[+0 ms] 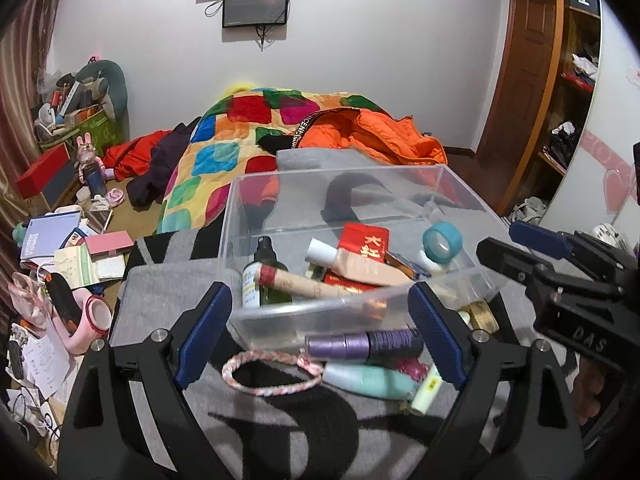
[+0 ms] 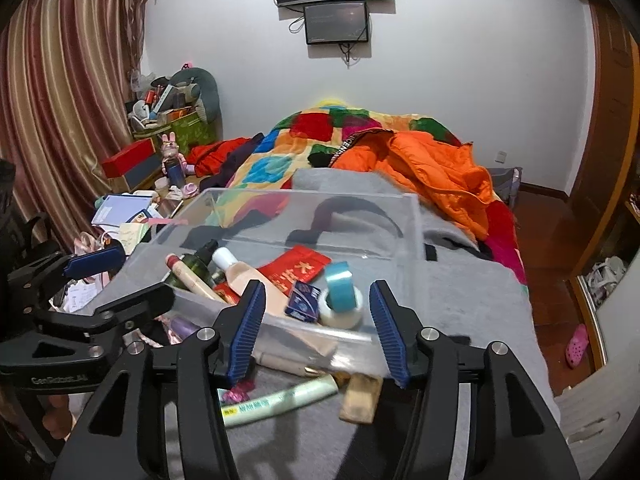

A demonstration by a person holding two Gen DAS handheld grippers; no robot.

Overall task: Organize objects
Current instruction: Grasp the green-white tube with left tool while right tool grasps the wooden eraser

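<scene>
Both grippers stand open and empty: the left gripper point(image 1: 320, 332) has its jaws spread wide above the loose things in front of the box, and the right gripper point(image 2: 316, 332) has its jaws parted with nothing pressed between the pads. Just ahead of them the clear plastic box point(image 1: 400, 172) sits on a grey blanket point(image 1: 160, 292) and already holds a green spray bottle point(image 1: 266, 268), a red envelope point(image 1: 364, 240), a blue tape roll point(image 1: 442, 240) and a white tape roll point(image 2: 342, 312). Outside its near wall, still to be put away by my reading, lie a purple tube point(image 1: 360, 344), a braided bracelet point(image 1: 272, 372), a mint bottle point(image 1: 368, 380), a pale green tube point(image 2: 280, 400) and a gold bar-shaped thing point(image 2: 360, 400). These lie crowded, some touching, so a closing jaw could catch two at once or roll a round tube off across the soft blanket. A low approach could also knock the box's near wall and shove it back.
</scene>
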